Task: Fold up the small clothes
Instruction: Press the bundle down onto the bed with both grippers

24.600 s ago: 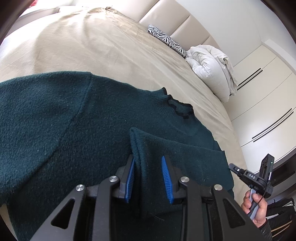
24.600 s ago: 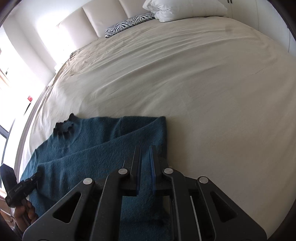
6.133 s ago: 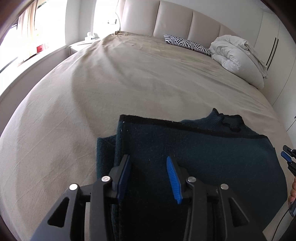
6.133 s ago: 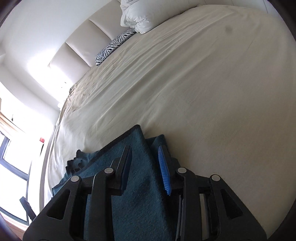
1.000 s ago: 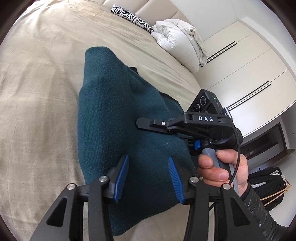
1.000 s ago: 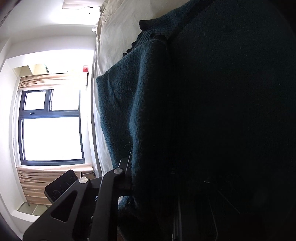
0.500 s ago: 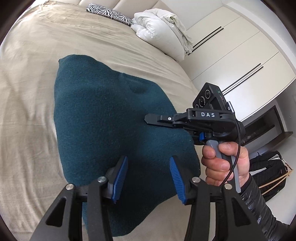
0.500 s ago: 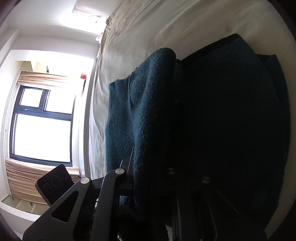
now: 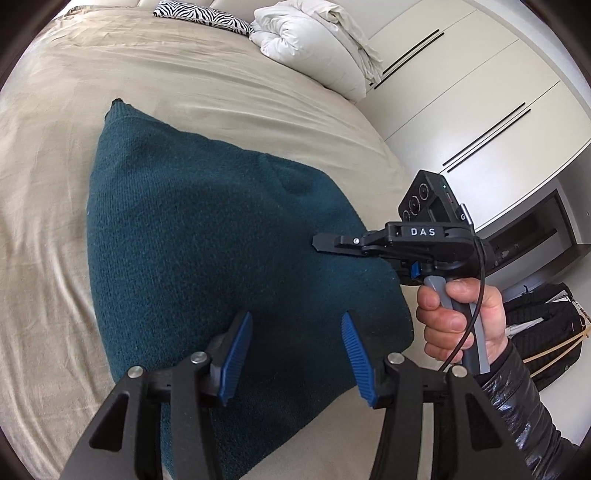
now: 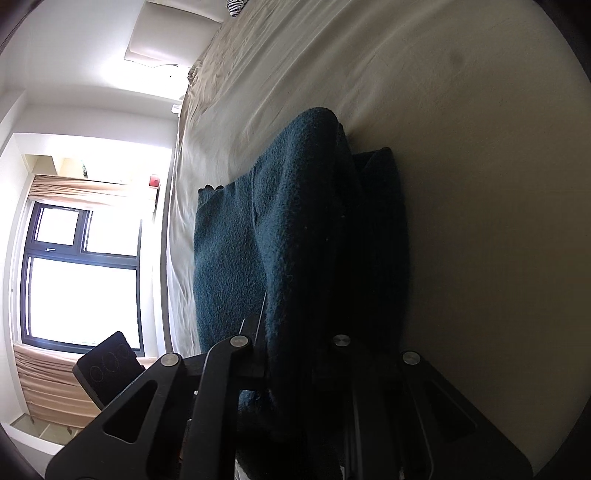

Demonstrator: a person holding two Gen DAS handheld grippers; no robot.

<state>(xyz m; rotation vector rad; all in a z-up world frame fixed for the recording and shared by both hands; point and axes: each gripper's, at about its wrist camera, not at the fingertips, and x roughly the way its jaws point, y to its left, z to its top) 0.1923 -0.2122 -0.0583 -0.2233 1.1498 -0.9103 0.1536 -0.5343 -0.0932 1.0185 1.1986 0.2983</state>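
Observation:
A dark teal knit sweater (image 9: 207, 251) lies folded into a compact stack on the beige bed (image 9: 44, 192). My left gripper (image 9: 297, 354) is open and empty, hovering over the near edge of the sweater. My right gripper (image 9: 328, 245) is turned on its side at the sweater's right edge, held by a bare hand (image 9: 461, 317). In the right wrist view the sweater (image 10: 303, 258) passes between the black fingers (image 10: 255, 354), and the jaws stand closed on a thick fold of it.
A white duvet (image 9: 314, 48) and a zebra-print pillow (image 9: 203, 14) lie at the head of the bed. White wardrobe doors (image 9: 461, 92) stand to the right. A black bag (image 9: 546, 343) sits on the floor. A window (image 10: 81, 273) is beside the bed.
The sweater's raised fold has come down and the stack lies flatter. My left gripper has pulled back slightly. The right gripper has drawn back toward the sweater's right edge.

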